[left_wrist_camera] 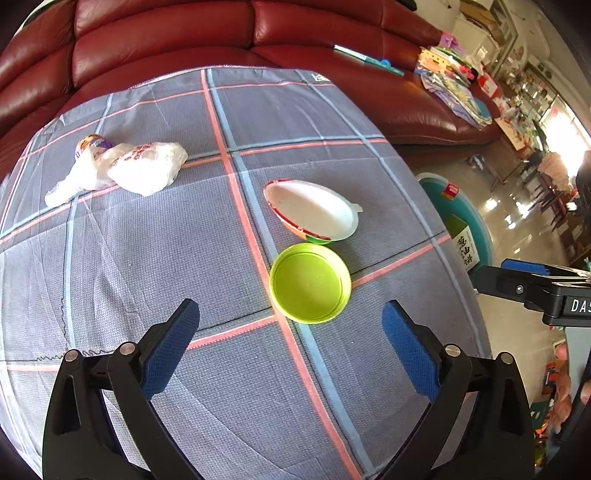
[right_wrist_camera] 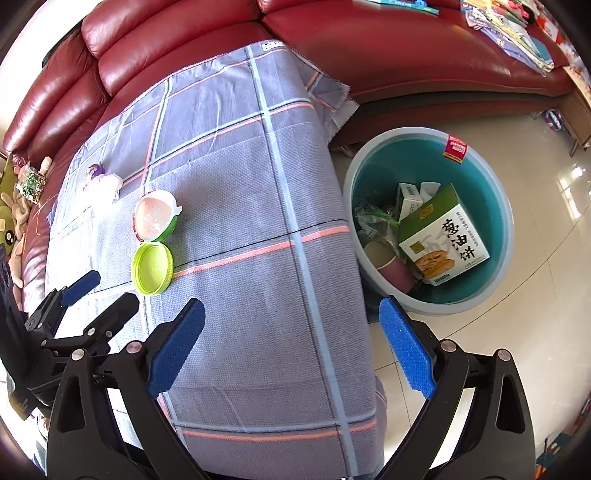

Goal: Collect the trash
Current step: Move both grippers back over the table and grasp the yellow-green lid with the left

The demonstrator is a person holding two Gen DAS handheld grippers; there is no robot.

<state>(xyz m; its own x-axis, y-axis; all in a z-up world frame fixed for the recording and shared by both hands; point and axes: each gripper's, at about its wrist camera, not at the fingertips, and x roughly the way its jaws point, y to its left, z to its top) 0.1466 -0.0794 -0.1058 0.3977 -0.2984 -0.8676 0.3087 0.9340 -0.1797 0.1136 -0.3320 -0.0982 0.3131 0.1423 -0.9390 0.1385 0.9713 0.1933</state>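
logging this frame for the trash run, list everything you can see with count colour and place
lid: 1, lime green, on the cloth just ahead of the left gripper
bowl: 1, white inside, tilted, touching the lid's far side
plastic bag: 1, white, crumpled, far left of the cloth
tablecloth: 1, grey plaid
tub: 1, teal, on the floor, holding trash
box: 1, green, in the tub
sofa: 1, red leather, behind
left gripper: open
right gripper: open

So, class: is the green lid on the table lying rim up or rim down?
Rim up. The green lid shows its hollow inside and raised rim in both views, lying flat on the checked cloth, touching the tipped white cup.
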